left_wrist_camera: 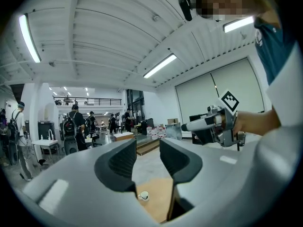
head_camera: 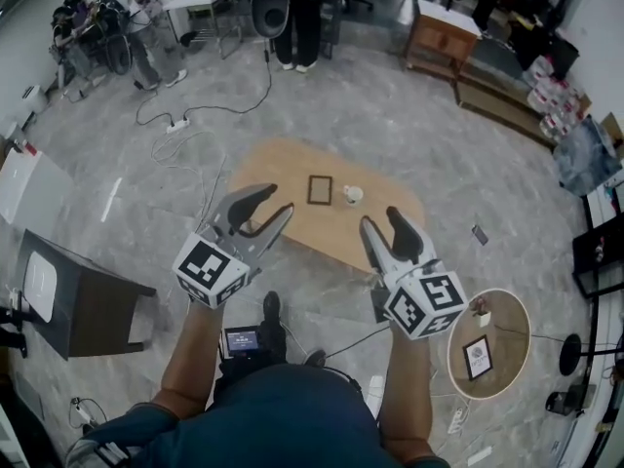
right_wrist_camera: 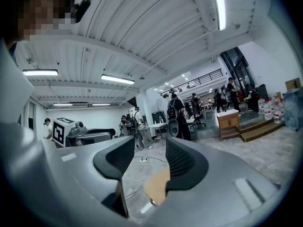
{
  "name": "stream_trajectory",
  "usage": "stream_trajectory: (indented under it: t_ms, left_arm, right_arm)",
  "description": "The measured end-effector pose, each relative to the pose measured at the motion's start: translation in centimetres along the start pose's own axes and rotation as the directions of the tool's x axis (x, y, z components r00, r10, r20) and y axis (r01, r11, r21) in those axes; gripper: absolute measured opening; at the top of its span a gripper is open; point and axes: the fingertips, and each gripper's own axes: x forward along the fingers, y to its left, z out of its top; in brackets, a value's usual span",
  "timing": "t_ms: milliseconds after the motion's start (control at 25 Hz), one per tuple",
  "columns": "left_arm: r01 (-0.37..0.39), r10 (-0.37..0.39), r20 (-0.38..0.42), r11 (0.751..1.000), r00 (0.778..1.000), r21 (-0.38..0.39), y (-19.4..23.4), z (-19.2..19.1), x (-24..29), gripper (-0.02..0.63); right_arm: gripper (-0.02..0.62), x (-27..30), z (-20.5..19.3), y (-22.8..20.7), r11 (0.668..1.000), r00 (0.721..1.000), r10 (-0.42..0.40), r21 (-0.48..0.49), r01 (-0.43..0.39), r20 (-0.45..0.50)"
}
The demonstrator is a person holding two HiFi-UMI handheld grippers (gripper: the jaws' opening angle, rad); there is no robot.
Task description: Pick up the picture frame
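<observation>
Before the wooden table, the left hand-held gripper and right hand-held gripper point level, jaws spread.

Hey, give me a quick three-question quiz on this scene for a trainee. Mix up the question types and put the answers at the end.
1. True or false: the picture frame lies flat on the oval wooden table, and neither gripper holds it.
2. In the head view, what stands just right of that frame on the same table? A) a cup B) a bottle C) a book
3. Fill in: the left gripper and the right gripper both have their jaws ____, with nothing between them.

Key: 1 true; 2 A; 3 open.
</observation>
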Motion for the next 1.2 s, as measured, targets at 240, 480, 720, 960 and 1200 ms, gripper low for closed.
stream_trajectory:
  t_ms: [240, 480, 720, 960, 1200]
  left_arm:
    - [0.102, -0.102, 0.033, 0.995, 0.994, -0.003, 2.3, 0.8, 5.4, 0.141]
    - [0.183, -0.183, 0.051, 0.983, 0.982, 0.009, 7.1, -0.3, 9.9, 0.141]
    - [0.244, -0.244, 0.056, 0.970, 0.968, 0.005, 11.8, -0.6, 13.8, 0.141]
    - [0.287, -0.285, 0.068, 0.958, 0.956, -0.012, 16.0, -1.8, 16.1, 0.141]
    - [0.270, -0.267, 0.060, 0.962, 0.962, -0.048, 20.7, -3.5, 16.9, 0.141]
  right_arm:
    - [0.212, 2.0, 1.5, -3.3, 0.996, 0.996, -0.093, -0.007, 0.093, -0.007]
    - [0.201, 7.3, 1.5, -5.4, 0.988, 0.988, -0.157, 0.015, 0.156, 0.006]
    - [0.161, 11.8, 2.2, -7.5, 0.976, 0.976, -0.218, 0.031, 0.217, 0.007]
    - [0.146, 16.5, 2.0, -8.5, 0.964, 0.965, -0.261, 0.035, 0.262, -0.016]
    - [0.146, 20.9, 1.7, -8.5, 0.965, 0.964, -0.258, 0.037, 0.260, -0.056]
